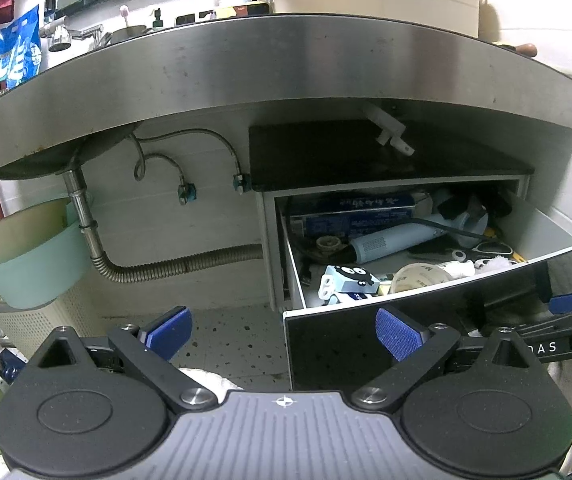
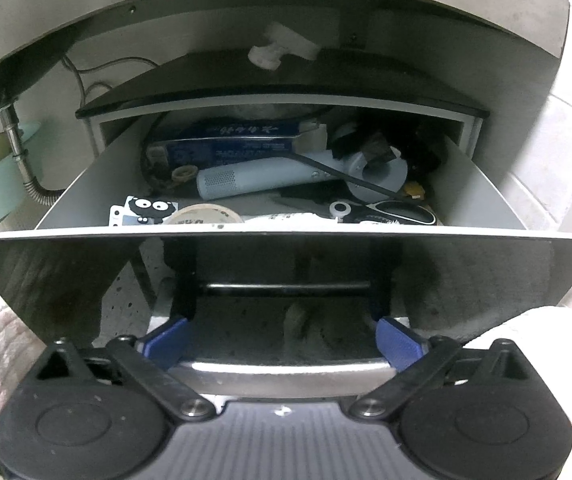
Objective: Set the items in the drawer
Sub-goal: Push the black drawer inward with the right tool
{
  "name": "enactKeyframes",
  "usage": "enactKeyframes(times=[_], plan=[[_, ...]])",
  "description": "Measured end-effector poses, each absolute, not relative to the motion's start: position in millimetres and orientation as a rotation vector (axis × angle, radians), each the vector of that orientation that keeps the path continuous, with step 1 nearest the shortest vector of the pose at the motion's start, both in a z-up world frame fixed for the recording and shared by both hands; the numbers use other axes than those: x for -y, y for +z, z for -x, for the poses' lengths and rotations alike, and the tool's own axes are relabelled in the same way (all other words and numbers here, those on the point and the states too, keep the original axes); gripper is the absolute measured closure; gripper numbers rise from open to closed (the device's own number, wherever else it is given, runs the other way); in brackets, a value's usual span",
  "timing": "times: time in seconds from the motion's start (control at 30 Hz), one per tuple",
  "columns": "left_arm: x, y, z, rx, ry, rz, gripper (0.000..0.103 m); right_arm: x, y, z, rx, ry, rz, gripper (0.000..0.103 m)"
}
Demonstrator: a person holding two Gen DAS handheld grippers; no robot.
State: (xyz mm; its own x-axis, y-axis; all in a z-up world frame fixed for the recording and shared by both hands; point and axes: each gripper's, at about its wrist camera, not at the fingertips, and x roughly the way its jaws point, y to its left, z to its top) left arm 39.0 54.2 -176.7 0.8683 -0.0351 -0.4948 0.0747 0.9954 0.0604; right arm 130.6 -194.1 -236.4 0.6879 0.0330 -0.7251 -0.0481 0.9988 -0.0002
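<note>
The drawer (image 2: 97, 184) stands pulled out under a steel counter, its glossy black front (image 2: 65, 272) facing me. Inside lie a pale blue hair dryer (image 2: 261, 178), a blue box (image 2: 237, 140), black scissors (image 2: 390, 212), a cartoon-faced pack (image 2: 145, 208) and a clear cup (image 1: 418, 276). My right gripper (image 2: 281, 344) is open just in front of the drawer front, and the silver handle (image 2: 281, 372) lies across the gap between its fingers. My left gripper (image 1: 283, 332) is open and holds nothing, low before the drawer's left corner (image 1: 346, 344).
A steel counter (image 1: 286, 64) overhangs the drawer. Left of it hang a sink drain pipe (image 1: 85, 216) and a corrugated hose (image 1: 173, 266), with a mint basin (image 1: 25, 276) on a white perforated basket (image 1: 45, 320). Speckled floor (image 1: 237, 332) lies below. White cloth (image 2: 546, 324) shows at right.
</note>
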Motion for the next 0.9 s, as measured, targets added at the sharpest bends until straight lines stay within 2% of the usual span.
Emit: enactKeyframes(times=[0.9], plan=[[-53, -177, -37, -0.522, -0.061, -0.079, 0.003, 195, -239, -142, -0.831, 0.05, 0.023, 0.002]])
